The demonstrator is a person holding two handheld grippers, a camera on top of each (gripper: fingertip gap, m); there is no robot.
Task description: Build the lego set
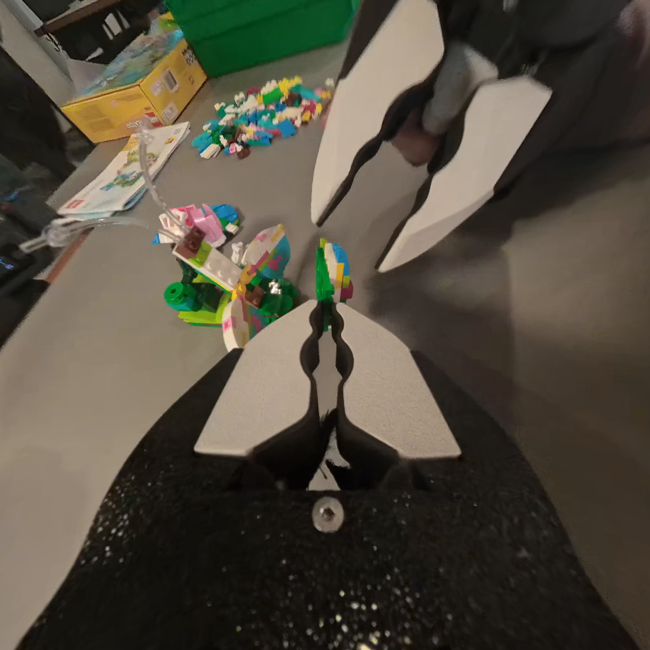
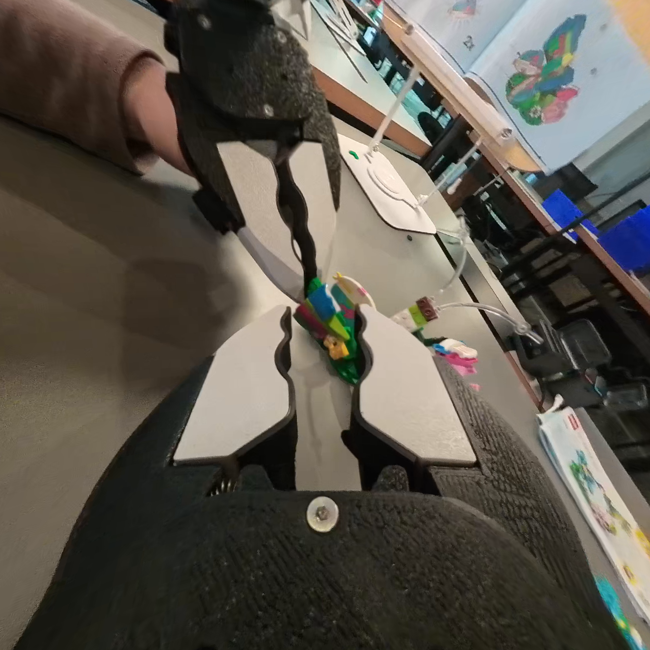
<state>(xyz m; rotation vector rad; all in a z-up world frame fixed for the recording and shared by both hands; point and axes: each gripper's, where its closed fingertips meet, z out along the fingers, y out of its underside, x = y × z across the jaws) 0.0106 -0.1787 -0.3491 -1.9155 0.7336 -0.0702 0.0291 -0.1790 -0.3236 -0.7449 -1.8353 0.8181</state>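
Observation:
My left gripper (image 1: 327,307) is shut on a small Lego piece (image 1: 334,271) made of a green plate with blue, white, yellow and pink bricks, and holds it upright just above the grey table (image 1: 88,351). My right gripper (image 2: 323,311) is open, its fingers on either side of the same piece (image 2: 322,322). In the left wrist view the right gripper (image 1: 348,246) comes in from the upper right, open. In the right wrist view the left gripper (image 2: 306,279) grips the piece from above. The main Lego model (image 1: 228,281), on a green base, stands just to the left.
A pile of loose bricks (image 1: 260,112), a yellow box (image 1: 140,95) and a green bin (image 1: 263,31) lie at the far side. An instruction booklet (image 1: 130,176) lies at the left. A small pink and white build (image 1: 200,221) has clear curved rods (image 1: 151,176). A white board (image 2: 397,197) lies behind. The tips of both grippers are at nearly the same place.

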